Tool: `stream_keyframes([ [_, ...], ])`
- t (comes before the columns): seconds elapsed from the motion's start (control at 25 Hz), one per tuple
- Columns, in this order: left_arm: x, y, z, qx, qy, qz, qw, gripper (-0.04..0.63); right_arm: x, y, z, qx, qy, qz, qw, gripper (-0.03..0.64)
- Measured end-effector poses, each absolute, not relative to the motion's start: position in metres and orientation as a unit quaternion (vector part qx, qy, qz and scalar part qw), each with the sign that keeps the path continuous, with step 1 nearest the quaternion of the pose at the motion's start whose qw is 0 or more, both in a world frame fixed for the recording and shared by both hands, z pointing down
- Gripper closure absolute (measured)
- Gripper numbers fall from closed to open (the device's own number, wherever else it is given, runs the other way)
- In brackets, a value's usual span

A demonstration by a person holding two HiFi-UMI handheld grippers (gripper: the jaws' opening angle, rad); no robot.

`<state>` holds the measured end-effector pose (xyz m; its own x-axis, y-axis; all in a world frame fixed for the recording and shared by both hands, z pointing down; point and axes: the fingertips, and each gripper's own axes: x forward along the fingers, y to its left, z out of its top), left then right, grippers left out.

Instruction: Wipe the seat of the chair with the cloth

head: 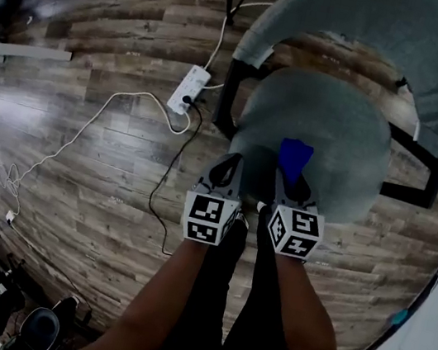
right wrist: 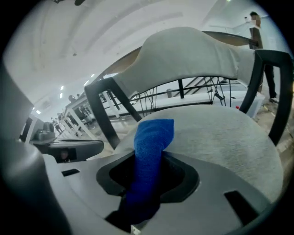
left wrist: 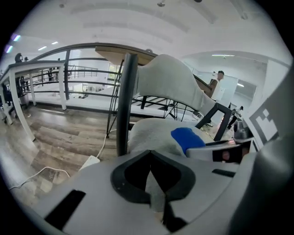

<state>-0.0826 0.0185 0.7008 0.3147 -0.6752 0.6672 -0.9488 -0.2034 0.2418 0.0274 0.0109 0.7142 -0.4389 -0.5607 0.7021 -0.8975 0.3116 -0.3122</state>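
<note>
Cloth (head: 294,158) over grey chair seat (head: 339,137); wood floor (head: 80,154).

I could read no words, brands or numbers anywhere. The only printed marks I saw were black-and-white square patterns on the marker cubes (head: 209,219) of the left gripper (head: 226,171) and the right gripper (head: 289,182).

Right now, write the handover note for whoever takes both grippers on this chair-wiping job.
Left gripper: shut, empty, at the front edge of the seat.
Right gripper: shut on the blue cloth, its free end over the front of the seat.
Done: cloth gripped and brought to the seat; no wiped area can be told.
To do: press the cloth down and wipe across the whole seat.
</note>
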Motion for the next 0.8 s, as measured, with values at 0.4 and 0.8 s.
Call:
stream_keyframes([
  [0.4, -0.127, 0.029, 0.705, 0.721, -0.572, 0.215, 0.328, 0.594, -0.068, 0.036, 0.73, 0.42, -0.789, 0.371, 0.252, 0.477],
  [0.8, -0.112, 0.037, 0.716, 0.726, -0.558, 0.227, 0.332, 0.594, -0.061, 0.037, 0.732, 0.427, -0.787, 0.368, 0.25, 0.477],
])
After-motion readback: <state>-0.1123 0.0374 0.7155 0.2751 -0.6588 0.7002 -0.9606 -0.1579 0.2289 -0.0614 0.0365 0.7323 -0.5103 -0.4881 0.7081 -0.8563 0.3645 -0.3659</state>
